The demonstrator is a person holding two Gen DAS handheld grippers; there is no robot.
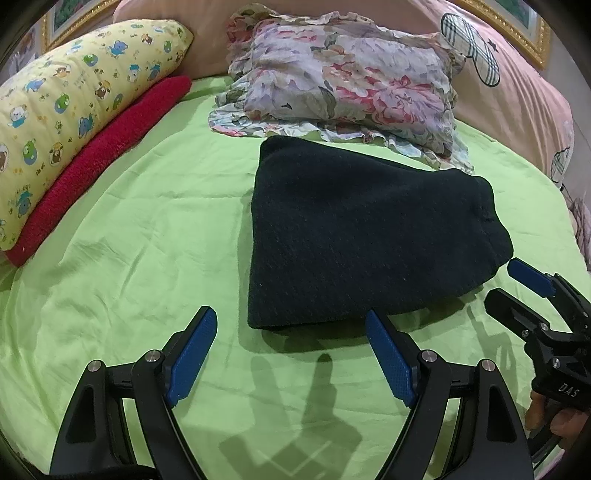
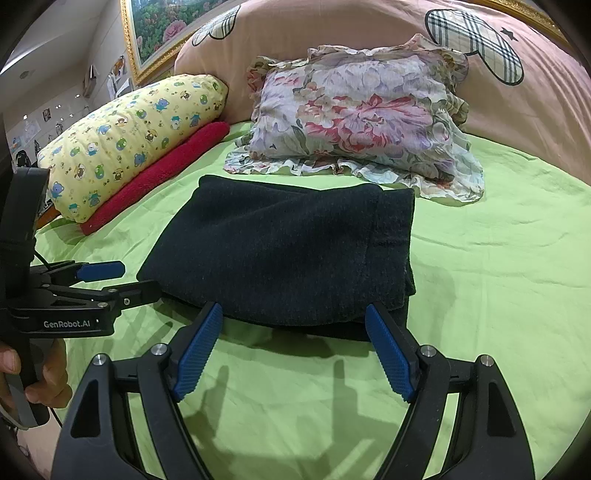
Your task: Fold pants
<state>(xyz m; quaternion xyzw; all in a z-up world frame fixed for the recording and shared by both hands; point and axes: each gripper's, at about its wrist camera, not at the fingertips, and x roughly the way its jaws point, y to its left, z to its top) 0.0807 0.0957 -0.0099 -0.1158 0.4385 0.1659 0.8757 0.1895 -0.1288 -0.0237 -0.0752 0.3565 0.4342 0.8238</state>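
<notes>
Already folded, the dark pants [image 2: 284,254] lie mid-bed at 12 o'clock of both tongs — left [image 1: 291,354] and right [image 2: 293,350], spread apart, empty — where a stray nudge could unsettle the loose stacked layers.

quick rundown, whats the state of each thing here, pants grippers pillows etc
dark pants: folded into a compact stack, lying flat on the green sheet
left gripper: open, holding nothing
right gripper: open, holding nothing, just short of the pants' near edge
floral pillow: propped against the pink duvet
yellow cartoon pillow: lying on the red towel
</notes>
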